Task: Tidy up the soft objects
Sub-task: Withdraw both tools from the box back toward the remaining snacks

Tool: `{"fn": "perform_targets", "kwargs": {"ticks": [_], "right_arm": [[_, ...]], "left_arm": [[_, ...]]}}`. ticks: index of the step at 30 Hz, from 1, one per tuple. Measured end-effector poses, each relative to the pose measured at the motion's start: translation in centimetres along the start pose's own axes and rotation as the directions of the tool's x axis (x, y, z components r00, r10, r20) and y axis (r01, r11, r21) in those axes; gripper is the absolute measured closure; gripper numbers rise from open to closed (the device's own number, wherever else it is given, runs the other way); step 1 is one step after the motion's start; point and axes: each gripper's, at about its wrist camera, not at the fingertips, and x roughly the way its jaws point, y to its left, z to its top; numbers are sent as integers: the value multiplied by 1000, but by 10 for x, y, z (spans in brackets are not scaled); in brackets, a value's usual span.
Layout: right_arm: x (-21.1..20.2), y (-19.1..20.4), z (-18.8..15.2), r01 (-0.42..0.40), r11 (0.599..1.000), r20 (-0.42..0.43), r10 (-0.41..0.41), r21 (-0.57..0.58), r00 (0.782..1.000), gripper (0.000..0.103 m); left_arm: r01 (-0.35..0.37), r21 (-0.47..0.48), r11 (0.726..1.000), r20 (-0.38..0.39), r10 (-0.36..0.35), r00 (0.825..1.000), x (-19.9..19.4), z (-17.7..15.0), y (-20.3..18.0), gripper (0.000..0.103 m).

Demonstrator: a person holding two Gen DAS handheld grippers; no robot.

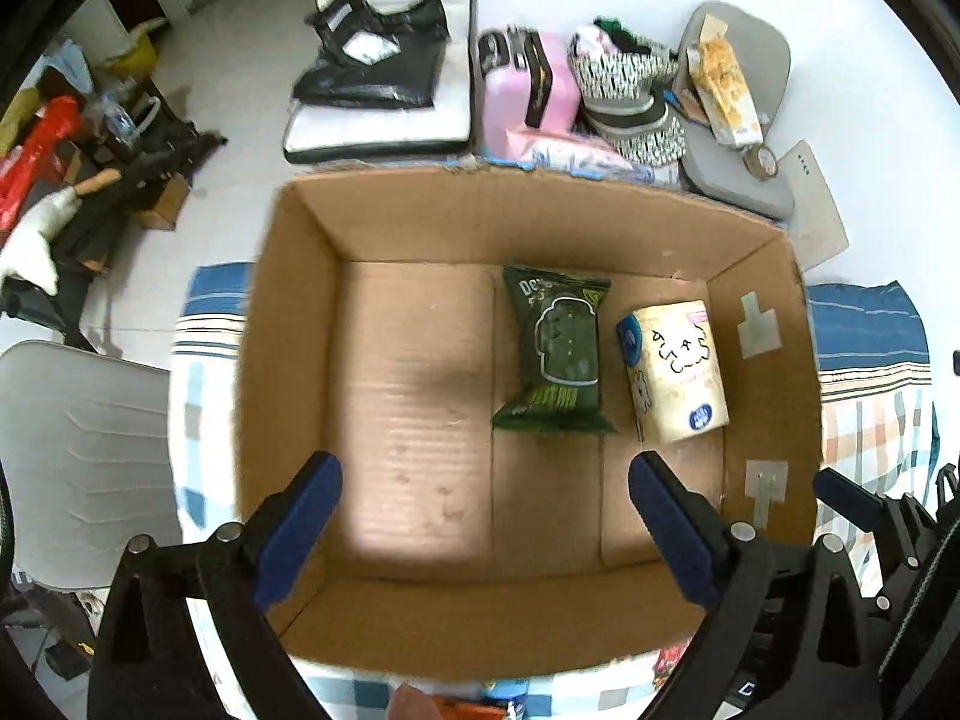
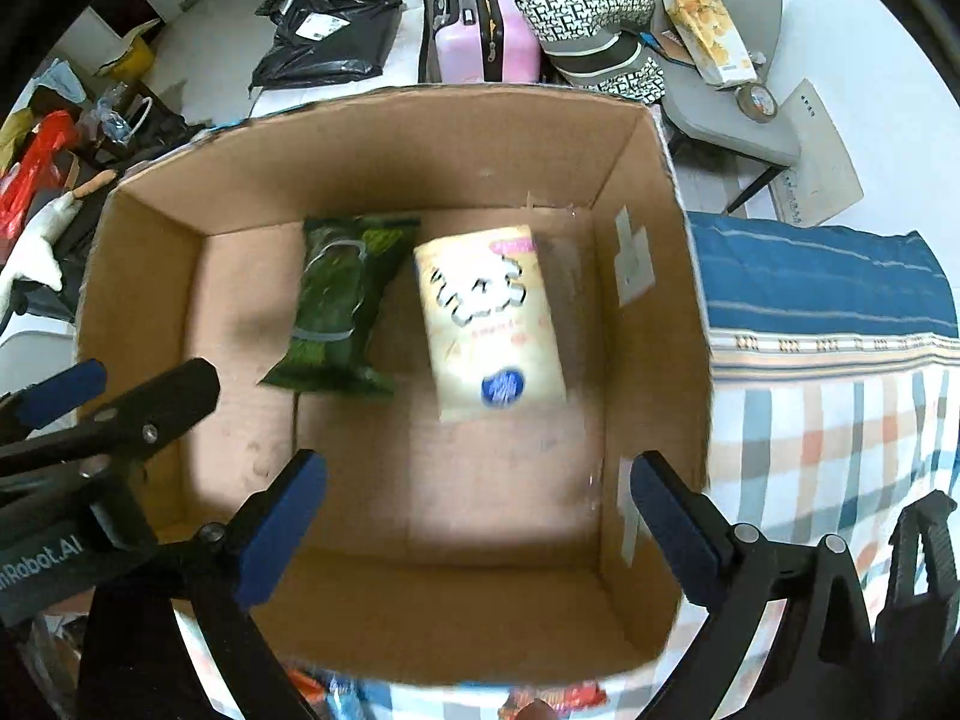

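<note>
Down inside the cardboard box (image 1: 288,324) two soft packs are seen lying flat on the bottom, side by side and just about touching. Toward the middle is the green snack bag (image 1: 555,354), and the cream tissue pack (image 1: 675,372) with the cartoon face is parked to its right, near the right-hand wall. Both are shown again from the right wrist view, green snack bag (image 2: 339,306) left of the cream tissue pack (image 2: 495,324), though that view is a bit smeared, so the print can't be read.

The left gripper (image 1: 485,534) is held above the box, pointed steeply down, its blue pads spread wide with nothing between them but bare cardboard floor. Same deal with the right gripper (image 2: 477,531): jaws are splayed wide apart, nothing is pinched, and the tissue pack is seen lying past its tips, not touched. From the right wrist view the left gripper (image 2: 114,387) is caught at the left edge, over the box's left wall.

The box itself is set on a checked cloth (image 2: 810,420) in blue, orange and white stripes. Behind it, on the floor, a pink suitcase (image 1: 528,96), a black plastic bag (image 1: 372,66) and a grey chair (image 1: 744,120) loaded with stuff can be made out.
</note>
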Motion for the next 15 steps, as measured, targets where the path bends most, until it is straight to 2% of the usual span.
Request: {"fn": "perform_targets", "kwargs": {"ticks": [9,15], "right_arm": [[-69,6,-58,22,1000,119,-22,2,993,0],[-111,5,-93,5,1000,193,-4,-6,981,0]], "left_arm": [[-72,48,996,154,64,986,-75,-53,-9,5],[-72,29,997,187,66,980,-106,-86,-16,5]]}}
